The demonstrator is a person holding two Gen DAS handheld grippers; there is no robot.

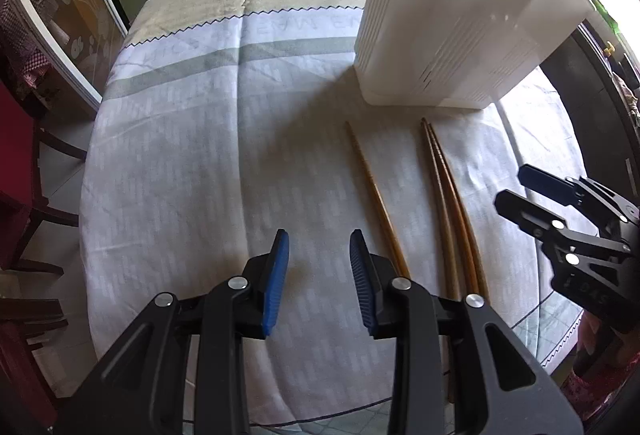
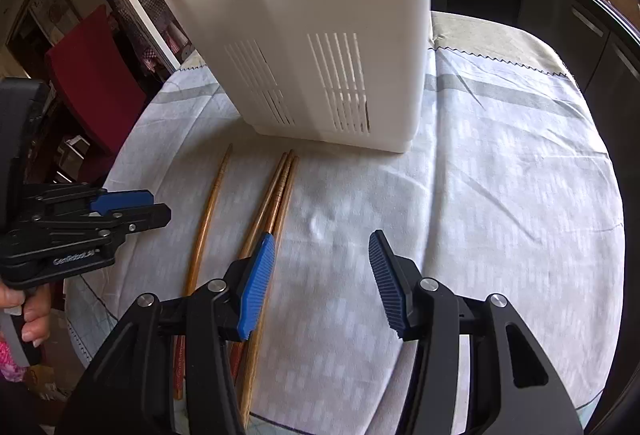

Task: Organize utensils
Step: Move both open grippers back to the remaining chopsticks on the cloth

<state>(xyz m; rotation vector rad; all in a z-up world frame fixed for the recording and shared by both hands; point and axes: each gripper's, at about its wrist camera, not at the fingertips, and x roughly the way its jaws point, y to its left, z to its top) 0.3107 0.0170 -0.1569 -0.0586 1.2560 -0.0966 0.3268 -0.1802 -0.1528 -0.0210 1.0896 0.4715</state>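
Just above the table [image 1: 180,155], both grippers hang with fingers spread and nothing between them.

Three wooden chopsticks lie on the pale cloth in front of a white slotted utensil holder [image 1: 452,35]; a single chopstick [image 1: 374,191] lies apart, left of a touching pair [image 1: 448,203]; the left gripper [image 1: 319,277] hovers over bare cloth left of the single one; the right gripper [image 2: 322,281] hovers with its left finger [image 2: 256,287] over the pair; a hand [image 2: 30,315] grips the left gripper's handle.

Bright window glare upper right; soft shadows across the tablecloth [image 1: 208,155]; strong fisheye bending, dark corners
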